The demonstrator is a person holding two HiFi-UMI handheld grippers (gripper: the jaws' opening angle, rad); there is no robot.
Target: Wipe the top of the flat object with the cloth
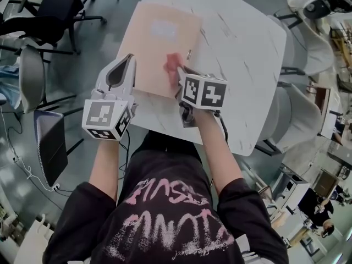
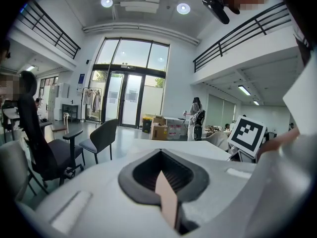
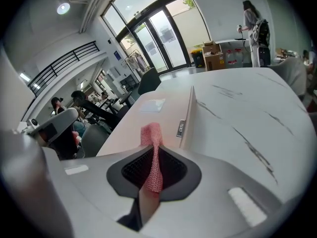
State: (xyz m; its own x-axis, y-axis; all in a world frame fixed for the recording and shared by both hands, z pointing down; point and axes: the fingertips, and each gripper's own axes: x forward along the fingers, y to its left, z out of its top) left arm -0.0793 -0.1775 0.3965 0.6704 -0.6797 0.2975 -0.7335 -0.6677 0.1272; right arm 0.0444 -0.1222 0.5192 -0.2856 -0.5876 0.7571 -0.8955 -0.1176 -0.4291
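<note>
Ideally, strokes should have run flat and overlapping, with light downward pressure. For this the right hand-held gripper (image 1: 179,75) was clamped on the pink cloth (image 1: 173,62), forearm reaching forward low over the peach folder (image 1: 159,43) on the bench (image 1: 247,48). The left hand-held gripper (image 1: 128,62) was closed on the folder's left edge, steadying it
</note>
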